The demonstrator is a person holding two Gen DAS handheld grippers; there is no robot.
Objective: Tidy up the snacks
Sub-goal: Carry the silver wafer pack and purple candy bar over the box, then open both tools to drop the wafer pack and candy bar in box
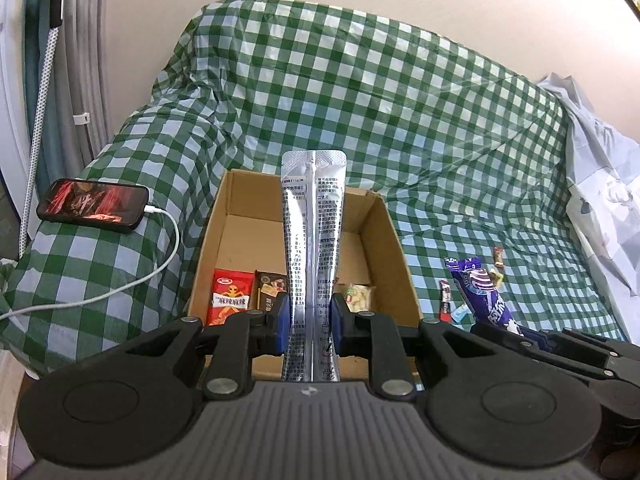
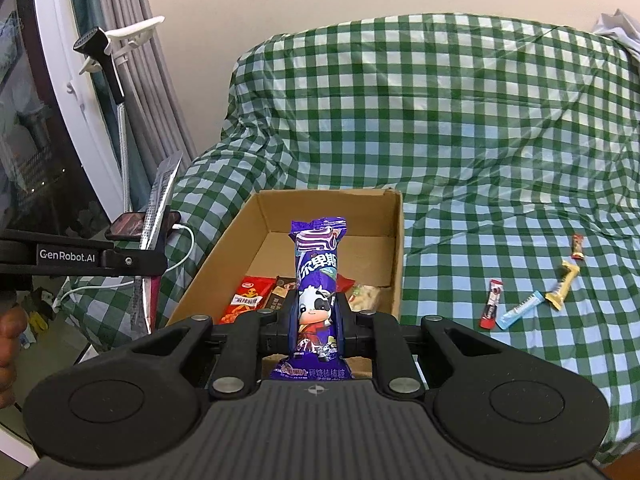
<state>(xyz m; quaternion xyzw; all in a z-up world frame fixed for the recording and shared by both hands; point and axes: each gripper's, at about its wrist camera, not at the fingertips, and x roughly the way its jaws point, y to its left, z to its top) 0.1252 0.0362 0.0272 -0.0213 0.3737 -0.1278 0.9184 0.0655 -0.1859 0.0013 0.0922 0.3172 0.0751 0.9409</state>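
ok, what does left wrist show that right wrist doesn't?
Left wrist only: the printed back of the silver sachet clamped in the left hand-held gripper, and the lit screen of the phone from above.

Right wrist only: the cow artwork on the purple lollipop pack held in the right hand-held gripper, plus a light blue stick and gold wrapper seen clearly on the checked cloth.

Both: the cardboard box with the red snack packet inside, and loose snacks to its right.

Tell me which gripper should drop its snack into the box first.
Probably left. The left gripper holds the silver sachet directly in front of the cardboard box; the right gripper with its purple packet looks equally close.
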